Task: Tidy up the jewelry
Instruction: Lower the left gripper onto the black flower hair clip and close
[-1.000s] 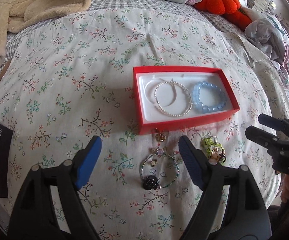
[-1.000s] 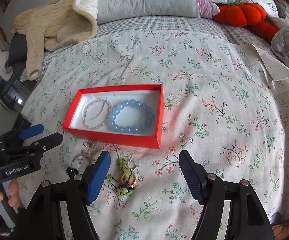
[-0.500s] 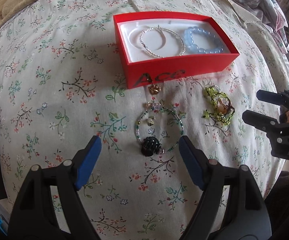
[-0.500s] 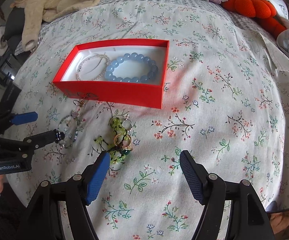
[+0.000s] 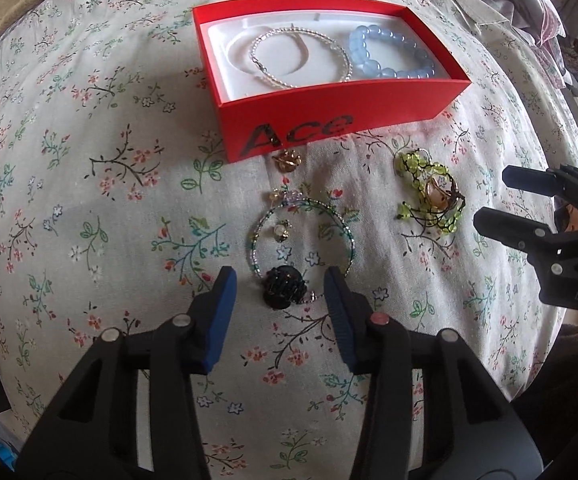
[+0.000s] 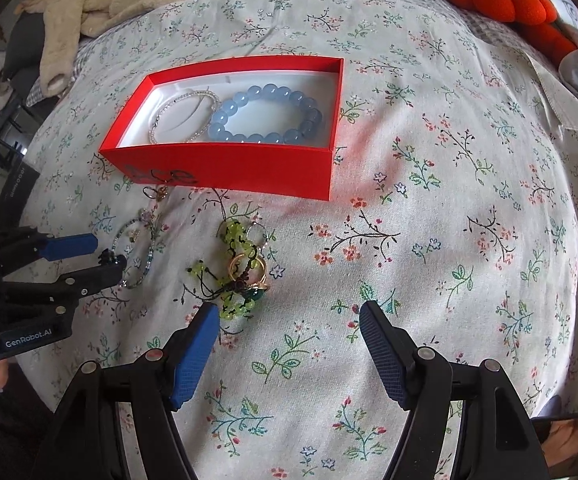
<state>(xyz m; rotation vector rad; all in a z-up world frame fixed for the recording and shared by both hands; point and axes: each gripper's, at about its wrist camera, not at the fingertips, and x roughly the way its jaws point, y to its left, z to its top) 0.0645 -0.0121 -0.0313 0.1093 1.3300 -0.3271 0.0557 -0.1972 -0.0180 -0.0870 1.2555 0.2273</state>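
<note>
Left hand-held gripper (image 5: 280, 284) sits low over the bed (image 5: 89, 168), pointed toward the red box (image 5: 341, 120), its blue pads spread either side of the black charm on the green beaded bracelet (image 5: 301, 240), not touching it. Right hand-held gripper (image 6: 289, 312) is level, fingers spread wide, left pad just beside the green bead tangle (image 6: 241, 272). Inside the box lie a silver bracelet (image 5: 301, 56) and a blue bead bracelet (image 5: 393, 56).
</note>
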